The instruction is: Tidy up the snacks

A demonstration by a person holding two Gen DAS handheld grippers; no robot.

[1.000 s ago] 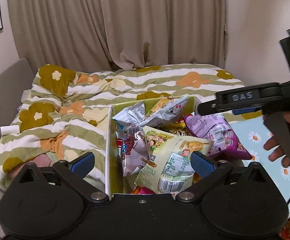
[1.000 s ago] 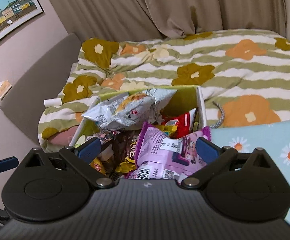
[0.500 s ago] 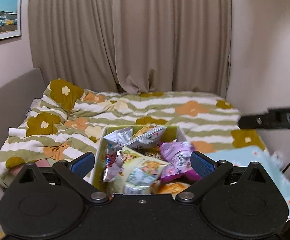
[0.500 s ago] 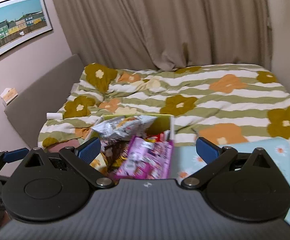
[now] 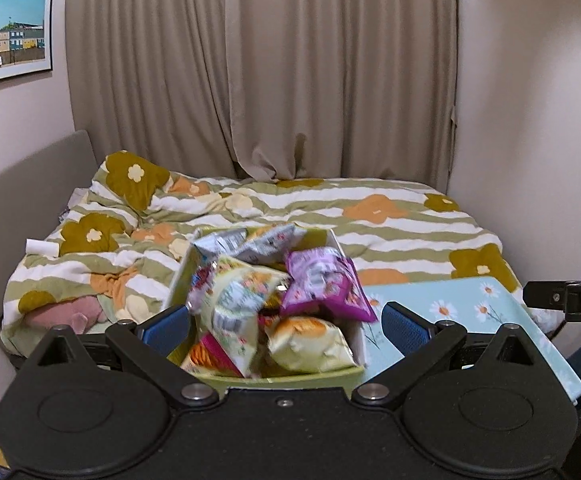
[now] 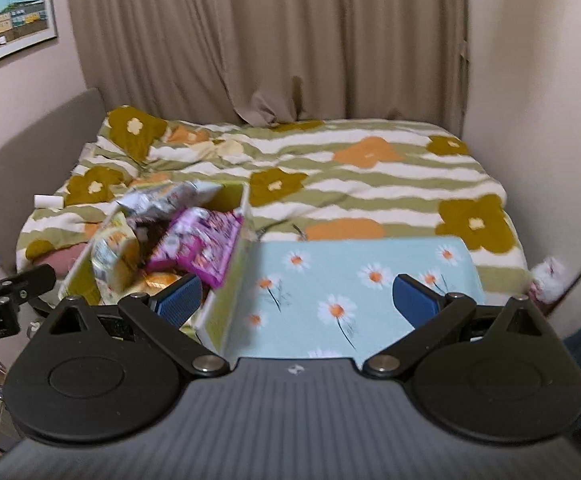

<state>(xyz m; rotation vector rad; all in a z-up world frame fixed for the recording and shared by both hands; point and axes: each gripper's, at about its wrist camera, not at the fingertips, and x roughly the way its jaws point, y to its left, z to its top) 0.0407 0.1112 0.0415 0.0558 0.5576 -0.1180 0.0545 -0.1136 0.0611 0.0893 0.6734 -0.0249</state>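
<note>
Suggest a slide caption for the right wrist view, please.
Open right gripper poised over daisy-print board beside snack-filled box on the bed.

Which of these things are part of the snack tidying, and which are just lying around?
Part of the job: green box, purple snack bag, yellow snack bag, silver snack bag.
Just there: daisy board, flowered duvet, curtain, framed picture.

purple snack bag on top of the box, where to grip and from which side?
Take the purple snack bag by its lower flat edge, which flares out past the box wall toward the daisy-print board. Come from above on that side, probably with the right gripper, jaws across the thin seam. Its puffed middle would likely slip or crush.
</note>
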